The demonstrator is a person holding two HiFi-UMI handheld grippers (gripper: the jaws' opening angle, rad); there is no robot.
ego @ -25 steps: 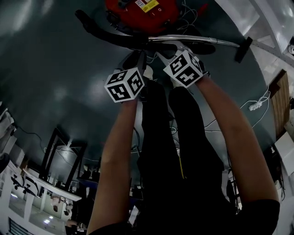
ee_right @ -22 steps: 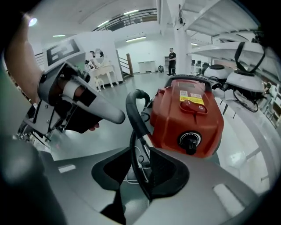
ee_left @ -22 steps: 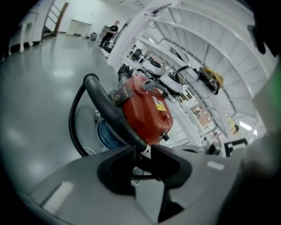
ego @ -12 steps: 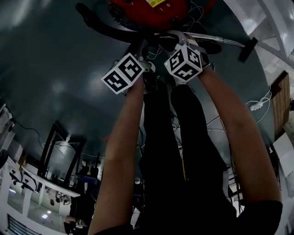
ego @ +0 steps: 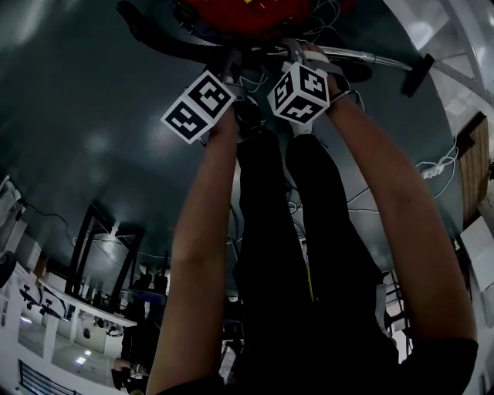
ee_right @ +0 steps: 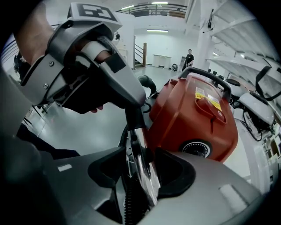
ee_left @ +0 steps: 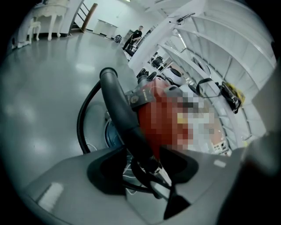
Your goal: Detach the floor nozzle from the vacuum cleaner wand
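A red vacuum cleaner [ego: 247, 14] stands at the top of the head view. Its chrome wand [ego: 370, 57] runs right to the black floor nozzle [ego: 417, 75], still joined to it. My left gripper [ego: 231, 68] straddles the black curved handle [ee_left: 120, 110]; its jaws are opening and stand off the handle on both sides. My right gripper [ego: 297, 52], close beside it, has the chrome wand [ee_right: 142, 171] and a ribbed hose [ee_right: 129, 206] between its jaws, which are opening and not pressing. The left gripper [ee_right: 127, 99] shows just beyond in the right gripper view.
The person's dark-trousered legs [ego: 285, 231] fill the middle of the head view. A white power strip [ego: 432, 171] with its cable lies on the floor at the right. Black stands [ego: 100, 247] are at the lower left. White railings [ee_left: 210, 48] rise behind the vacuum.
Both grippers have moved up the picture, closer to the red vacuum body and the wand's handle end. Their marker cubes have rolled to show different faces.
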